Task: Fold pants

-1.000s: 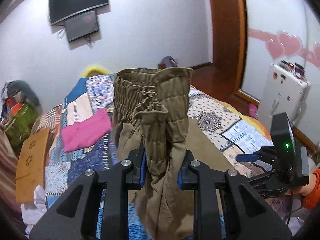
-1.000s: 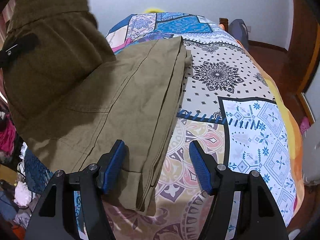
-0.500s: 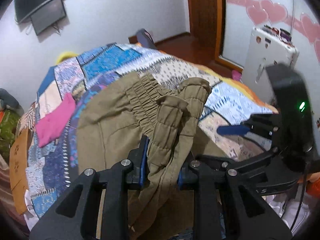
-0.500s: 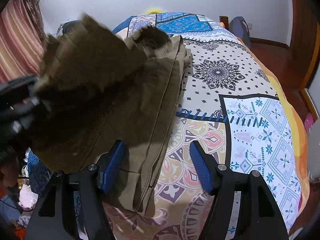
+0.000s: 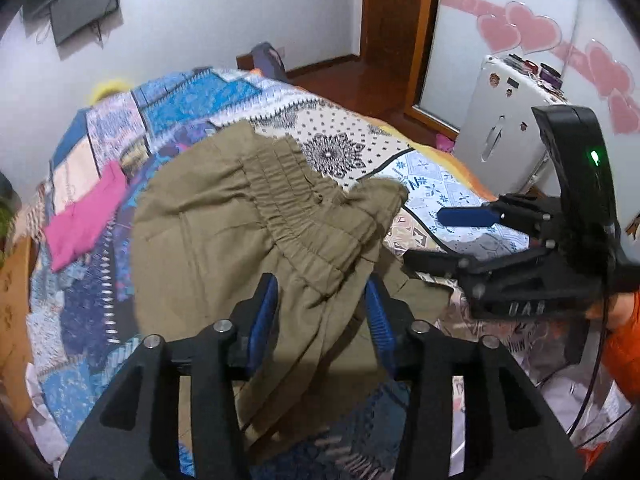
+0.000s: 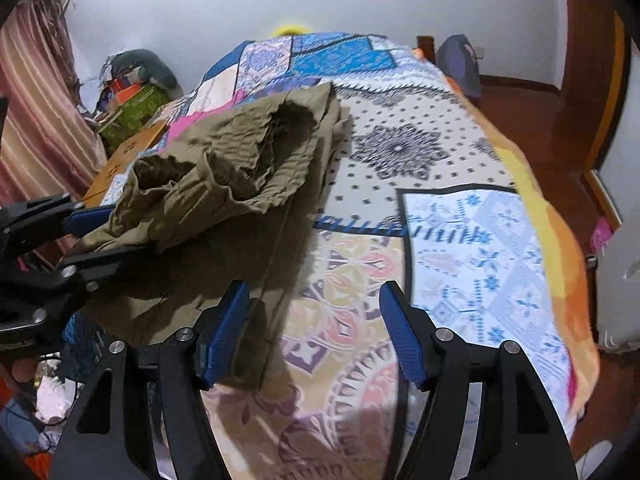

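Olive-green pants (image 5: 224, 232) lie folded on the patchwork quilt (image 5: 180, 104), their elastic waistband laid over the legs. My left gripper (image 5: 320, 312) points down at them. Its jaws are opening and the bunched waistband still lies loosely between the blue pads. The right wrist view shows the left gripper (image 6: 92, 236) at the left edge with crumpled pants (image 6: 248, 168) draped over its lower finger. My right gripper (image 6: 314, 320) is open just above the bed near the pants' folded right edge, gripping nothing. In the left wrist view the right gripper (image 5: 440, 238) sits to the right of the pants.
A pink cloth (image 5: 86, 224) lies on the quilt left of the pants. A white appliance (image 5: 508, 120) stands past the bed's right side. A wooden board (image 6: 120, 160) and piled clutter (image 6: 132, 92) sit off the left side. An orange sleeve (image 5: 624, 344) shows at the right.
The left gripper came down and tipped forward, bringing the raised waistband onto the folded legs, and its jaws have widened. The right gripper shifted a little, still open.
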Available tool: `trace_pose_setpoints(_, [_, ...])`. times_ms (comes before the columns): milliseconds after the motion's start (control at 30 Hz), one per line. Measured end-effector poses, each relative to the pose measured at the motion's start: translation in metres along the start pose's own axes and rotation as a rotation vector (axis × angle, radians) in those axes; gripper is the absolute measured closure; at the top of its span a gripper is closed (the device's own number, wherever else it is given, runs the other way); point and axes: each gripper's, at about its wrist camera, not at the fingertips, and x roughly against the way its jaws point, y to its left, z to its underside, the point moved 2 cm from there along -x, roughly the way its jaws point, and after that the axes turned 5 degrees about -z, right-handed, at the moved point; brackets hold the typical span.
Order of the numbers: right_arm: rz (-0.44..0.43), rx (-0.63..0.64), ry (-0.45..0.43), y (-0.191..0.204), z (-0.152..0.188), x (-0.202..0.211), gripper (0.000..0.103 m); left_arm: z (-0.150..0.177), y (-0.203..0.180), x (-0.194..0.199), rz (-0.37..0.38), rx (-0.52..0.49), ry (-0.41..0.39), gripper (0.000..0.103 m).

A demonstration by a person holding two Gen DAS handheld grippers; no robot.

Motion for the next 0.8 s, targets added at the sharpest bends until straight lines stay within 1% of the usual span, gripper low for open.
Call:
trace_pose_setpoints(133, [0.009, -0.02, -0.023, -0.003, -0.001, 0.012, 0.039, 0.001, 0.012, 0.022, 0.001, 0.04, -0.049, 0.052])
trace_pose_setpoints(200, [0.01, -0.016, -0.043, -0.002, -0.005, 0.019, 0.039, 0.002, 0.024, 0.029, -0.004, 0.066, -0.074, 0.044])
trace_pose_setpoints(233, [0.009, -0.014, -0.053, 0.0, -0.008, 0.022, 0.039, 0.003, 0.028, 0.03, -0.018, 0.072, -0.075, 0.042])
trace_pose_setpoints(300, [-0.001, -0.012, -0.074, 0.004, -0.012, 0.027, 0.039, 0.007, 0.038, 0.023, -0.048, 0.093, -0.051, 0.042])
trace_pose_setpoints(400, [-0.027, 0.0, -0.107, 0.014, -0.023, 0.03, 0.039, 0.016, 0.042, 0.005, -0.033, 0.113, 0.009, 0.042])
trace_pose_setpoints(500, [-0.044, 0.021, -0.123, 0.024, -0.031, 0.027, 0.039, 0.026, 0.035, -0.007, -0.039, 0.09, 0.033, 0.042])
trace_pose_setpoints(667, [-0.067, 0.044, -0.111, 0.038, -0.034, 0.009, 0.039, 0.035, 0.029, -0.009, -0.038, 0.074, 0.021, 0.041])
trace_pose_setpoints(800, [-0.071, 0.029, -0.043, 0.036, -0.025, -0.018, 0.039, 0.038, 0.037, -0.006, 0.002, 0.109, 0.025, 0.04])
